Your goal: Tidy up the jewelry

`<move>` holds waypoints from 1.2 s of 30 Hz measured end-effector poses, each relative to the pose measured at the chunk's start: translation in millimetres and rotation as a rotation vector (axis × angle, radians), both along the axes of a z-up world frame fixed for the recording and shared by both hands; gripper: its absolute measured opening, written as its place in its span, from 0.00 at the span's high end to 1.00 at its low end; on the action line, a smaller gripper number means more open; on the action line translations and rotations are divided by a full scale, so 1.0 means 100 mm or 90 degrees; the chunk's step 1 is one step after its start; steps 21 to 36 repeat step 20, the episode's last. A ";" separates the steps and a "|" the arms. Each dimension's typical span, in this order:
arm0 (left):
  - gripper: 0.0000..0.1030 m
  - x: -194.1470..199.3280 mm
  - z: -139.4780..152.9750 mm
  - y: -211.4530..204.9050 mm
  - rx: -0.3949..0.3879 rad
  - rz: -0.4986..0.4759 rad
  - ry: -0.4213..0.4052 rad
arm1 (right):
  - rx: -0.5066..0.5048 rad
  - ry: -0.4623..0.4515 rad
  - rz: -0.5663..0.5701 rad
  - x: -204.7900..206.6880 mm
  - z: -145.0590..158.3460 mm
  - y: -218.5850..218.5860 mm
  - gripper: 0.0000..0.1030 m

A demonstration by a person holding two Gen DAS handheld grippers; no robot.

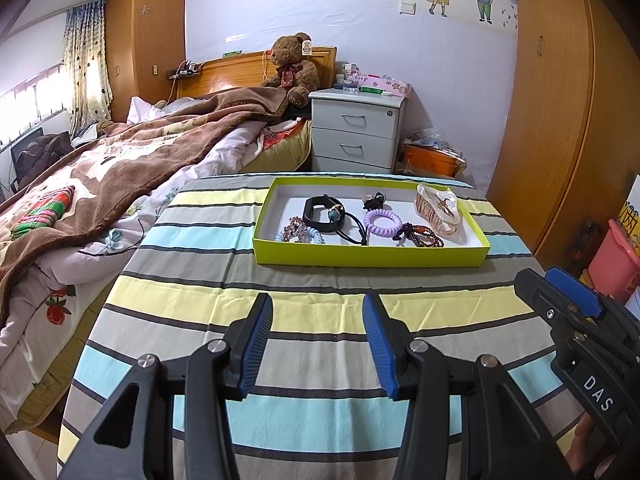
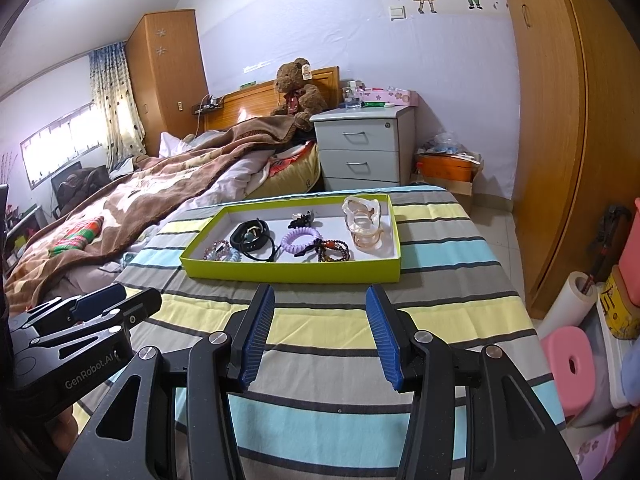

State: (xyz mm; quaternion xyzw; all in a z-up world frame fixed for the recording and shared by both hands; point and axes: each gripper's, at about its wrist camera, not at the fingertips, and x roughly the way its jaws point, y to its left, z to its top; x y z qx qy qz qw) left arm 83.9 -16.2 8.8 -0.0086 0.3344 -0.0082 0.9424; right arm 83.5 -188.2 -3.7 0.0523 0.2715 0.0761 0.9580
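A lime-green tray (image 1: 368,257) (image 2: 296,272) sits on a striped tablecloth (image 1: 200,304) (image 2: 320,320). In it lie a black band (image 1: 318,208) (image 2: 249,236), a purple coil hair tie (image 1: 384,222) (image 2: 300,238), dark bead bracelets (image 1: 424,236) (image 2: 334,250), pink and blue bracelets (image 1: 298,232) (image 2: 222,252), a small black clip (image 1: 374,199) (image 2: 302,219) and a clear hair claw (image 1: 438,208) (image 2: 366,222). My left gripper (image 1: 318,308) is open and empty, short of the tray. My right gripper (image 2: 320,300) is open and empty, also short of the tray.
An unmade bed with a brown blanket (image 1: 120,168) lies to the left. A white nightstand (image 1: 356,128) stands behind the table, a wooden wardrobe (image 1: 560,100) to the right. Pink stool (image 2: 568,364) and bins stand at the right.
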 end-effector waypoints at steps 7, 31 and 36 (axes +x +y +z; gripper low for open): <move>0.53 0.00 0.00 0.01 0.000 0.002 -0.001 | 0.000 0.000 -0.001 0.00 0.00 0.01 0.53; 0.53 0.01 -0.02 0.02 -0.007 0.005 0.006 | 0.000 0.001 0.000 0.00 0.00 0.00 0.53; 0.53 0.01 -0.02 0.02 -0.007 0.005 0.006 | 0.000 0.001 0.000 0.00 0.00 0.00 0.53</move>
